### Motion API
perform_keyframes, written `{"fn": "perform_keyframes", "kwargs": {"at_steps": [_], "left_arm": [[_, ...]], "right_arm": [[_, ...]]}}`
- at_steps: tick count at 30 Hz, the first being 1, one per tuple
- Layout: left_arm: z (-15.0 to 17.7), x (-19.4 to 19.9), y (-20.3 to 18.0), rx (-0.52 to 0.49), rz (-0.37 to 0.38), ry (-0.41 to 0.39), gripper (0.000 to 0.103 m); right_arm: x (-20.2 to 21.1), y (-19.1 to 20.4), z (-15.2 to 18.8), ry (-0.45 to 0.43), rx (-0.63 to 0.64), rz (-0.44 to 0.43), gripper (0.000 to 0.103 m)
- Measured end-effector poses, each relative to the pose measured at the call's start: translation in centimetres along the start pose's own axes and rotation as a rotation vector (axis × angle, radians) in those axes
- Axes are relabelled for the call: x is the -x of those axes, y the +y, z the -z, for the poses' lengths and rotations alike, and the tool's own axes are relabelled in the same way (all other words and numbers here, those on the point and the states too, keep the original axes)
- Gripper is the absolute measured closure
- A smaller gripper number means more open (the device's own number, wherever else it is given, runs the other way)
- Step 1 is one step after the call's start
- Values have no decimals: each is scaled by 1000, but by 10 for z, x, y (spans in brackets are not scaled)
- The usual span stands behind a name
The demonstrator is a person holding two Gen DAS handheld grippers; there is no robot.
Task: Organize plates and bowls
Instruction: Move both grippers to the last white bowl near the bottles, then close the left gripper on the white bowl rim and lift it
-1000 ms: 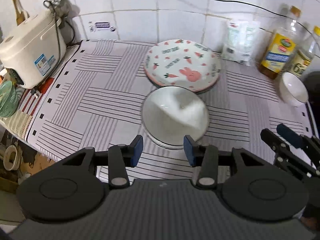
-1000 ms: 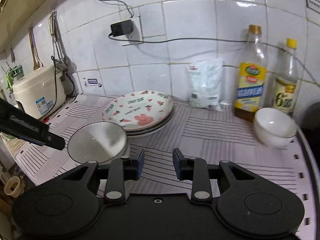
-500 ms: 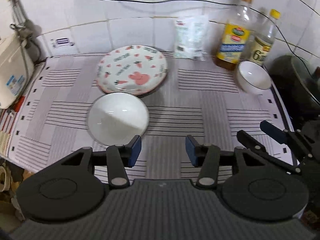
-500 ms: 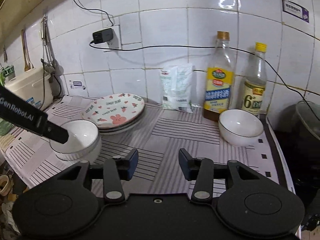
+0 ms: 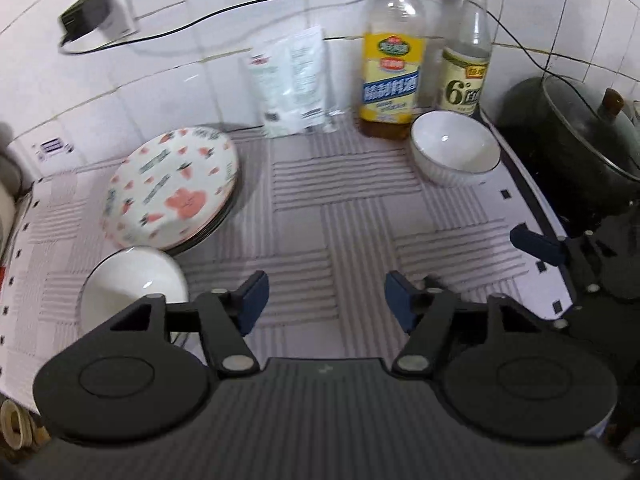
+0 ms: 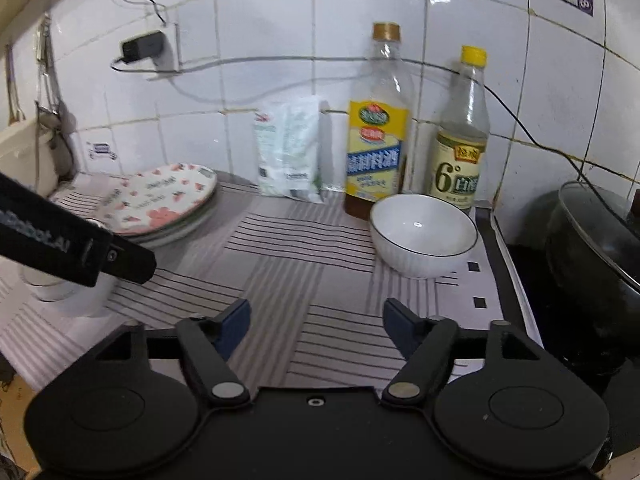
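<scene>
A stack of patterned plates (image 5: 172, 188) with pink carrot and rabbit prints lies at the back left of the striped mat; it also shows in the right wrist view (image 6: 160, 200). A white bowl (image 5: 132, 280) sits just in front of the stack, partly hidden by my left gripper's body. A second white bowl (image 5: 454, 152) stands at the back right by the bottles, seen too in the right wrist view (image 6: 424, 232). My left gripper (image 5: 324, 296) is open and empty over the mat. My right gripper (image 6: 316, 320) is open and empty, short of the second bowl.
Two bottles (image 6: 376, 132) (image 6: 460, 140) and a white pouch (image 6: 288, 152) stand against the tiled wall. A black lidded pot (image 6: 600, 256) sits on the stove at the right. A rice cooker (image 6: 20, 152) is at the far left. A charger and cord hang on the wall.
Both grippers have swung to the right, away from the front bowl and plates and toward the right bowl. The right gripper's jaws have opened wider. No object has moved.
</scene>
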State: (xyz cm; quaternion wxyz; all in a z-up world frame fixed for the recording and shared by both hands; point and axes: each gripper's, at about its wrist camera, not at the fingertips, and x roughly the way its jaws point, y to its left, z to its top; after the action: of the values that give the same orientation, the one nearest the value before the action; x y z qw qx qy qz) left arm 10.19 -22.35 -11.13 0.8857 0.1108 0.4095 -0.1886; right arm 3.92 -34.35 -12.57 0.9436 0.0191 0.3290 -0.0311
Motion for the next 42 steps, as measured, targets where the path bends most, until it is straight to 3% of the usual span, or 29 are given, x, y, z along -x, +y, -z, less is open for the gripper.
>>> {"fn": "perform_keyframes", "kwargs": {"at_steps": [1,11,17,34,40,42], "left_arm": [[-3,-6,-3,0,4,-3,35],[-39,-75,-28,2,50,73,26],[-52,-95,-35,-9,67,71,20],[-90,-151,-70,56,187,43,20],[-100,-178,-71,125,231,68,25],[-102,-185,-73,121,246,77,37]], "right_arm": [[-6,-3,0,4,4,1,11],[-72,-45,2,27,-55,39,5],[-102,-62,3,39,-89,25,4],[-130,-89,-9,17,-113,75,4],[-134,-92,-16,5,-84,101,4],[-135,-88,-18,2,-57,111,4]]}}
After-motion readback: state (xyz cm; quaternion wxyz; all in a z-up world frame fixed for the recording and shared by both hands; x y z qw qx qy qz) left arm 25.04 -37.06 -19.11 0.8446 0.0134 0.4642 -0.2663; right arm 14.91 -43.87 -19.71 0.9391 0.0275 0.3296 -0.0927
